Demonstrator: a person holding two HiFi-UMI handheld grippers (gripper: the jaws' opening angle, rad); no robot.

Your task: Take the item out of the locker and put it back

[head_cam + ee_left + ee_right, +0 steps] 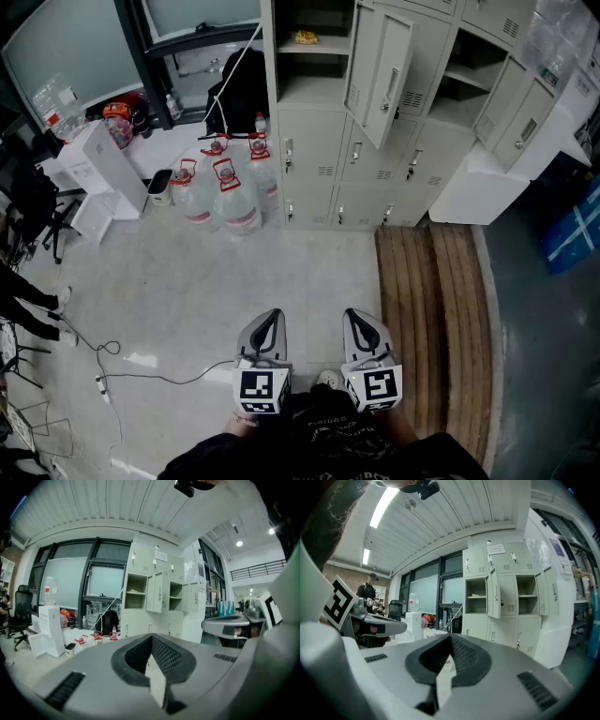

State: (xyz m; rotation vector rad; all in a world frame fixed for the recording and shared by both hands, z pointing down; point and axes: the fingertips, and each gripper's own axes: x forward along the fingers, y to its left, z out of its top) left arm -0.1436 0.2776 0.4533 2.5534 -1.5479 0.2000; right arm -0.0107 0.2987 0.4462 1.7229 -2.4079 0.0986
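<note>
Both tongs are held low and close to the person's body, side by side and a little apart, pointing toward the locker [311, 86] across the floor [187, 281]. The left tongs [272, 317] are closed, their dark pads meeting at the tip with nothing between them. The right tongs [356, 317] are closed too, and empty.

The item [306, 37], a small yellow-orange packet, lies on the upper shelf of an open compartment, well away from both tongs. It lies flat, with its long axis running side to side along the shelf, parallel to the locker front. It is too small to tell which end is which. The compartment's door [382, 75] hangs open to the right of it, and a second compartment further right is open as well.

Water jugs [225, 192] stand on the floor left of the locker base. Wooden planks [436, 309] lie on the floor to the right of the tongs.
</note>
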